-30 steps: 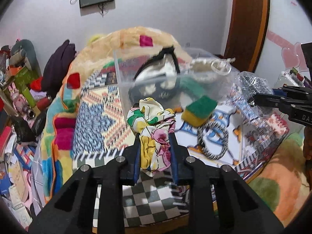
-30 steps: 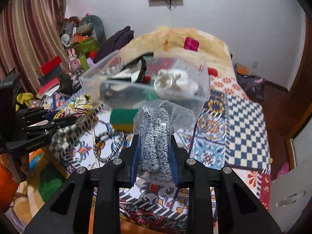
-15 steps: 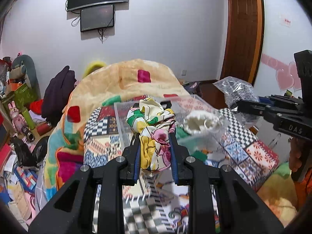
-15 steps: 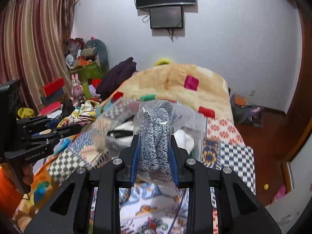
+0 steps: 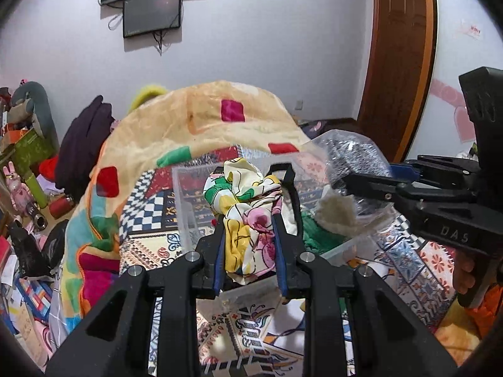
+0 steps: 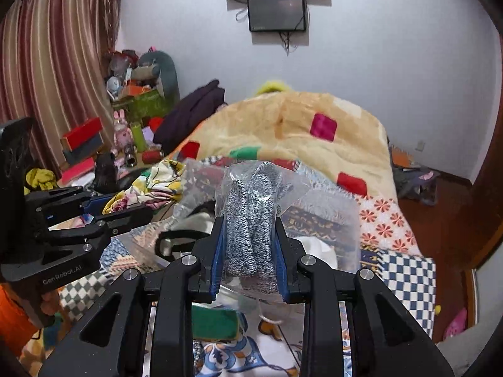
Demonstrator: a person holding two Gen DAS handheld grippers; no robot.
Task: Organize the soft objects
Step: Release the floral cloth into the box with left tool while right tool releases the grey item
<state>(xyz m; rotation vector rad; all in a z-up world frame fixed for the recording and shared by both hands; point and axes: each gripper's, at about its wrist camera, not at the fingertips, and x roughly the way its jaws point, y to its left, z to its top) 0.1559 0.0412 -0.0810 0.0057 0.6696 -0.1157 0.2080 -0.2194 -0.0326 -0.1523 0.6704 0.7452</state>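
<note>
My left gripper (image 5: 250, 229) is shut on a crumpled floral cloth (image 5: 246, 201) and holds it over the near edge of a clear plastic bin (image 5: 188, 216). My right gripper (image 6: 250, 232) is shut on a clear bag of speckled grey knit fabric (image 6: 251, 207), held above the same bin (image 6: 330, 220). Each gripper shows in the other's view: the right one with its bag (image 5: 355, 160) at right, the left one with the cloth (image 6: 151, 185) at left. The bin holds a black strap (image 5: 290, 182), something white and fluffy (image 5: 336, 212) and a green item (image 5: 317, 235).
The bin stands on a patterned patchwork bedspread (image 5: 151, 242). A yellow blanket (image 5: 201, 125) is heaped behind it. A green sponge (image 6: 215, 323) lies on the bed below my right gripper. Clutter fills the floor at left (image 5: 28, 163). A wooden door (image 5: 399, 62) is at right.
Both grippers have risen from the bedspread and moved forward over the clear bin, each still holding its load. The sponge and braided ring have dropped out of the left view.
</note>
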